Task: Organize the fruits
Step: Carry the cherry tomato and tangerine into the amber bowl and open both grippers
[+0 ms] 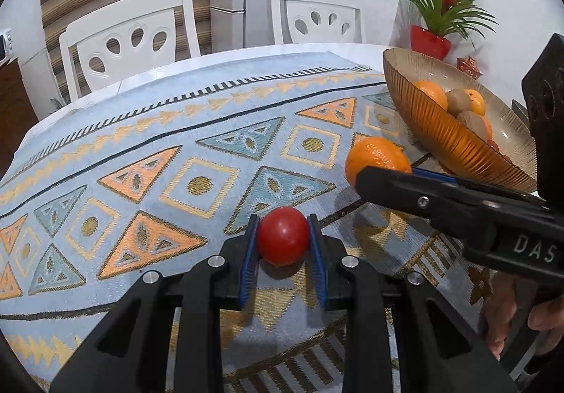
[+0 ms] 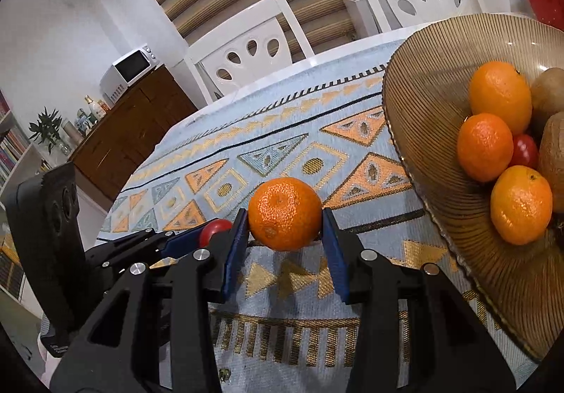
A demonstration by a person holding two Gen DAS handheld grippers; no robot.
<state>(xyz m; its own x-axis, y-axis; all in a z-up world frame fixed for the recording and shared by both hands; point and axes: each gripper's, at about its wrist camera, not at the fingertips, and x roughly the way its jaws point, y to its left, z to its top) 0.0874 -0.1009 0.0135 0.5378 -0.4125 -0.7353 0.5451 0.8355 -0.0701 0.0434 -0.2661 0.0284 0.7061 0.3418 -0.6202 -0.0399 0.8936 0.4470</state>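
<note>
A red tomato (image 1: 282,239) is clamped in the left claw (image 1: 283,241), a mandarin (image 2: 284,213) in the right claw (image 2: 286,216), both just above the desk (image 1: 148,153). The ribbed bowl (image 2: 416,132) rim is seen just right of the right claw; its piled fruit shows fully only in the right view.

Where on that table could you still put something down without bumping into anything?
The patterned cloth is bare from the left gripper across to the white chairs, and along the far edge. It is crowded on the right: the right gripper with its orange sits beside the ribbed bowl, which is already piled with oranges, kiwis and a tomato.
</note>
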